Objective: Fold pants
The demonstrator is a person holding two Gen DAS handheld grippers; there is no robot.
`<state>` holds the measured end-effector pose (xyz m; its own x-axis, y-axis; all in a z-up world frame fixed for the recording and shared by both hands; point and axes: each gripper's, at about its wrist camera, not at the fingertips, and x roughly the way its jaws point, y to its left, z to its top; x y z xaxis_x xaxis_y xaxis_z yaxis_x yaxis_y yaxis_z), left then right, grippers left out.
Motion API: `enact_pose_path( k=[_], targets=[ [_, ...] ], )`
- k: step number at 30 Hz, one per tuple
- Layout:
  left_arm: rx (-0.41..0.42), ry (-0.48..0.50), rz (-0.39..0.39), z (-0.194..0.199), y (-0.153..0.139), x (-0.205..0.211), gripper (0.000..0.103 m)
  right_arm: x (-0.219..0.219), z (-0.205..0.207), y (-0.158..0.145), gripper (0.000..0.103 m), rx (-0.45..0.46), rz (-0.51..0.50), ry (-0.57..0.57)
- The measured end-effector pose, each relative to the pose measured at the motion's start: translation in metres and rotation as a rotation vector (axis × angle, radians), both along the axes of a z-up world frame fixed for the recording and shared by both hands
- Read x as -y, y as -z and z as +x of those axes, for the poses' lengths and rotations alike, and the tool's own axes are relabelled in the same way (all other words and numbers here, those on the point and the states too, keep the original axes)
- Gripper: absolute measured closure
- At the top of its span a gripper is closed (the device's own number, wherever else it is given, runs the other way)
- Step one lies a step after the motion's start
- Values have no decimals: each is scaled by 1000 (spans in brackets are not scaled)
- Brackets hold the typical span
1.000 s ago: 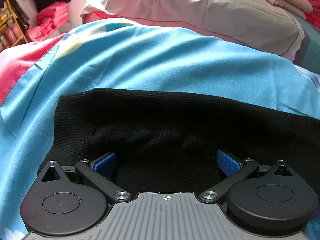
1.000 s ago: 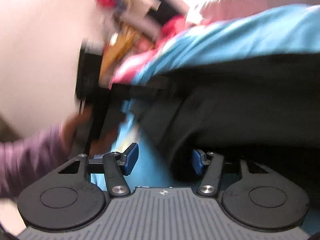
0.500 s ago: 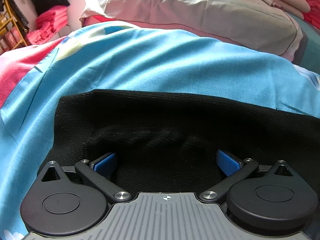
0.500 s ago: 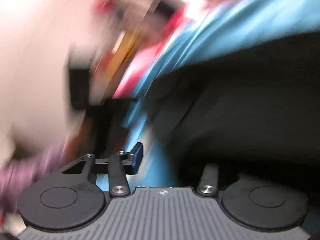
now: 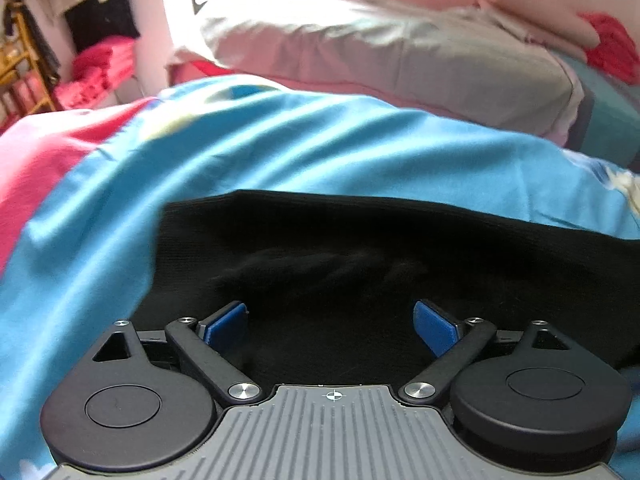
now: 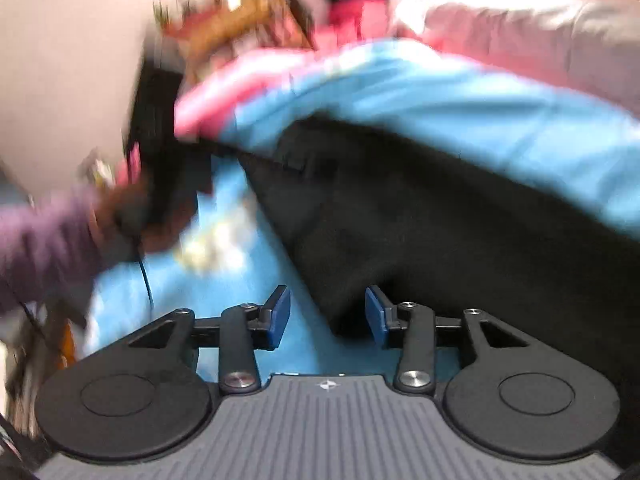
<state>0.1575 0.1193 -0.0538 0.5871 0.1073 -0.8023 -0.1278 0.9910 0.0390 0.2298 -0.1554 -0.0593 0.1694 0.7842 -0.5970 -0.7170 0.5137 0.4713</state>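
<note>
Right now our left tool (image 5: pixel 330 318) hangs low over the black pants (image 5: pixel 360 248), its blue pads spread wide with nothing pinched between them; the knit cloth only lies under and ahead of the gap. Our right tool (image 6: pixel 326 312) is parted too, though less widely, and a corner of the pants (image 6: pixel 440 232) sits in or just past the opening without being squeezed, as far as the smeared right view lets us judge.

Outward from the tools, the pants lie spread on the bed, on a blue sheet (image 5: pixel 320 140) with a pink patch at one side. In the left view the far edge runs straight and fairly flat, with a bunched ridge of cloth just ahead of the pads. In the right view the garment stretches away up and to the right as one dark slab, and its near corner comes to a soft point beside the right pad.

Beyond that sit a grey pillow (image 5: pixel 400 52) at the head of the bed and a pile of red clothes (image 5: pixel 104 68) near a wall. A hand in a purple sleeve (image 6: pixel 44 236) shows at the left of the right view, too blurred to read.

We judge the folding partly done at most: the pants look laid out and perhaps doubled once, while neither tool holds cloth, so further folds and a final smoothing seem left.
</note>
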Motion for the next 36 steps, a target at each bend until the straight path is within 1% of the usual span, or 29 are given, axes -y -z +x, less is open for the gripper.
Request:
enact_pose_path(
  k=[2,4,5,6,7,8,9,11,12,13,14,15,16,18,20,22,23,24,25,27,28,29,30,31,32,33,34,35,36],
  targets=[
    [-17,-45,12,-5,7,-12,0,-6,11,-9,53,37,44,56],
    [-37,-79,-8,-8,19,-23,0,-40,15,0,54,101,27,35],
    [-17,-79,-18,-11,20,-25,0,-60,12,5,61,109,5,5],
    [-11,-73,-13,-13,21,-24,0,-79,21,17,70,96,-23,-30],
    [-7,-67,-2,-13,21,-23,0,-95,27,28,74,87,-50,-58],
    [-5,-65,2,-13,21,-22,0,-111,34,39,82,92,-85,-64],
    [-4,-65,0,-13,22,-22,0,-118,51,50,103,105,-121,-14],
    [-4,-66,-6,-12,23,-24,0,-95,80,54,103,17,-33,137],
    [-5,-67,-12,-12,23,-26,0,-89,89,47,99,9,-2,258],
    [-6,-67,-12,-12,23,-26,0,-84,88,40,99,49,10,280],
    [-7,-65,-8,-11,23,-25,0,-90,82,35,98,81,24,228],
    [-6,-64,-5,-10,24,-24,0,-105,75,31,98,68,33,122],
    [-5,-64,-3,-12,24,-23,0,-119,68,30,98,69,19,46],
    [-3,-63,-1,-14,23,-22,0,-147,58,33,98,104,-29,-47],
    [-6,-61,1,-16,21,-22,0,-166,76,43,103,69,-94,-36],
    [-10,-54,9,-20,19,-21,0,-148,103,49,103,-49,7,70],
    [-12,-48,12,-24,19,-22,0,-146,108,45,100,-46,26,142],
    [-13,-46,13,-26,20,-22,0,-147,103,36,99,24,25,181],
    [-13,-44,11,-28,21,-23,0,-146,97,32,99,51,20,148],
    [-13,-48,6,-27,22,-25,0,-157,88,34,98,-3,0,-6],
    [-18,-54,1,-25,23,-26,0,-163,84,40,103,18,-64,-30],
    [-23,-57,-4,-23,23,-27,0,-163,84,44,103,55,-108,-10],
    [-32,-57,-3,-21,23,-27,0,-153,88,44,103,33,-75,34],
    [-42,-56,0,-19,21,-27,0,-141,90,38,103,36,-68,151],
    [-49,-51,3,-18,19,-26,0,-133,84,30,94,123,-103,288],
    [-53,-47,6,-16,15,-25,0,-122,77,22,75,195,-116,397],
    [-53,-46,9,-15,12,-24,0,-102,70,15,64,212,-87,479],
    [-50,-48,7,-13,7,-22,0,-85,64,12,57,181,-50,497],
    [-40,-45,-5,-10,4,-20,0,-71,55,11,58,151,-22,490]
  ],
)
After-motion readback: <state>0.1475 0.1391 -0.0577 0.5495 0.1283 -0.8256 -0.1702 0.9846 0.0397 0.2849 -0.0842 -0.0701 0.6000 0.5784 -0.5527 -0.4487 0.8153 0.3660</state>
